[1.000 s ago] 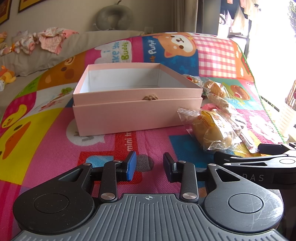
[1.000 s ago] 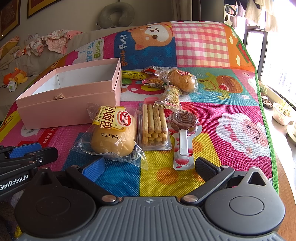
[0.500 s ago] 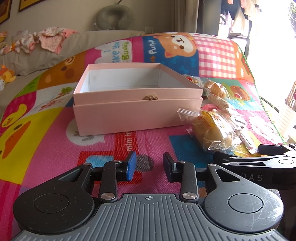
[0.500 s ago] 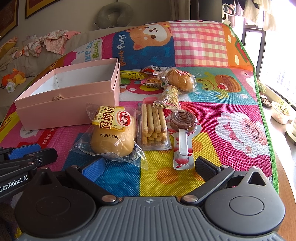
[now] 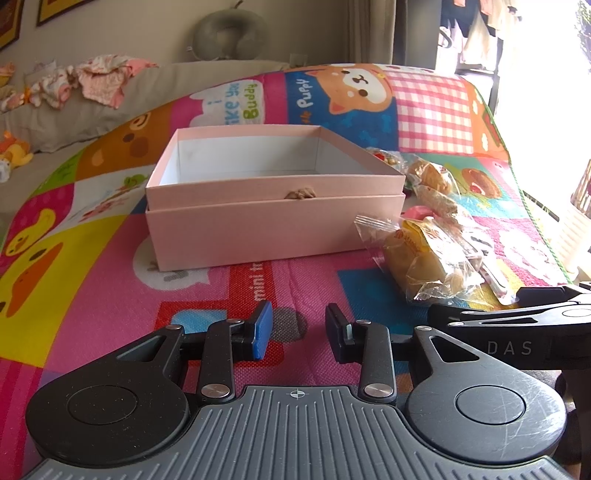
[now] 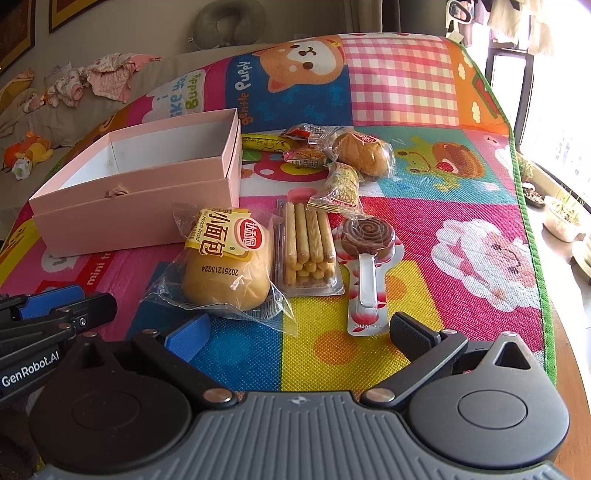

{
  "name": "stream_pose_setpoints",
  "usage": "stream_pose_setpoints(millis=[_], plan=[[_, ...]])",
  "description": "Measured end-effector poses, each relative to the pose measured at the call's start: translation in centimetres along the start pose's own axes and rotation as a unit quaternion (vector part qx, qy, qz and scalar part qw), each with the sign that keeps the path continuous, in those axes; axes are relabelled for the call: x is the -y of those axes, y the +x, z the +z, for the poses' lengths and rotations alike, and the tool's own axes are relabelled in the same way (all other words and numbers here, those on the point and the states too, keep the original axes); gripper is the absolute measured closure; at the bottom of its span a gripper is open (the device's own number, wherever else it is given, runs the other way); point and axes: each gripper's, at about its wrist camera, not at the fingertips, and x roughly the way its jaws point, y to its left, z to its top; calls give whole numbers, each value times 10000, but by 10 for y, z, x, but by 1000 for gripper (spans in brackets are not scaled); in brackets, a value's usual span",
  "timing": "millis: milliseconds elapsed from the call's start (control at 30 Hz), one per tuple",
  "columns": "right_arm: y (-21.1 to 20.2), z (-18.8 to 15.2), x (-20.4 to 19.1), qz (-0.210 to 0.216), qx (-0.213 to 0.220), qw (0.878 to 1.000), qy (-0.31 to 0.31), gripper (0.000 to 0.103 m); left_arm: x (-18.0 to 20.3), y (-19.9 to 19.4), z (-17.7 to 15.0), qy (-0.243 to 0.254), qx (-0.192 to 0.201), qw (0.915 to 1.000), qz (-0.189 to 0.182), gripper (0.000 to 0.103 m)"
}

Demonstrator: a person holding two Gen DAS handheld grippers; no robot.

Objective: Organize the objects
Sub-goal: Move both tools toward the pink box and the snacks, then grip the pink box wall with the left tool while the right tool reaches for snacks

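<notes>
An empty pink box [image 5: 266,225] [image 6: 147,192] sits on the colourful mat. To its right lie wrapped snacks: a bread bun [image 6: 229,269] [image 5: 424,258], a pack of biscuit sticks [image 6: 308,247], a swirl lollipop [image 6: 365,240], a second bun [image 6: 364,155], a small nut bar [image 6: 340,188] and other packets [image 6: 303,147]. My left gripper [image 5: 298,334] is open a little and empty, low over the mat in front of the box. My right gripper [image 6: 295,332] is wide open and empty, just short of the bun and the lollipop.
The mat [image 6: 480,221] covers a table whose wooden edge [image 6: 569,369] shows at the right. A sofa with clothes [image 5: 92,81] and a neck pillow [image 5: 229,33] lies behind. Plant pots [image 6: 561,218] stand by the window.
The right wrist view has shifted slightly, so the snacks sit a touch lower and nearer. The left gripper has not moved.
</notes>
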Motion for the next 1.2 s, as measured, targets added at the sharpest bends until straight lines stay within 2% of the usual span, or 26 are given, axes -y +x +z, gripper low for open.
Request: stream_pose_setpoints(millis=[100,167,233,267,400,567,733,900,1000,1200], plan=[[0,5,4,206,-236,9994,-175,0,-2,0,-1,-57,9,10000,-45,66],[-2,4,9,258,-192,9994,101,0,-3,0,-1,-100,16,9999,-76,66],[-1,3,0,60,-208,9997,-114,0,-6,0,-1,-159,22,9998,-120,66],[-2,5,0,5,-286,9996,-19,0,-7,0,-1,-184,25,9997,-136,66],[-1,8,0,-22,-428,9991,0,0,-8,-1,-2,-228,34,9996,-164,67],[-1,10,3,188,-584,9978,-247,0,-6,-2,-2,-157,18,9998,-116,68],[-7,16,8,641,-929,9924,-484,0,-20,-10,7,-301,-274,9991,-118,68],[-39,30,20,615,-311,9960,-562,0,-46,-38,28,-447,-212,9987,-155,68],[-57,49,26,700,73,9957,-606,0,-62,-45,52,-502,-54,9987,-5,68],[-65,97,25,595,529,9942,-721,0,-97,-6,112,-583,-98,9977,324,68]])
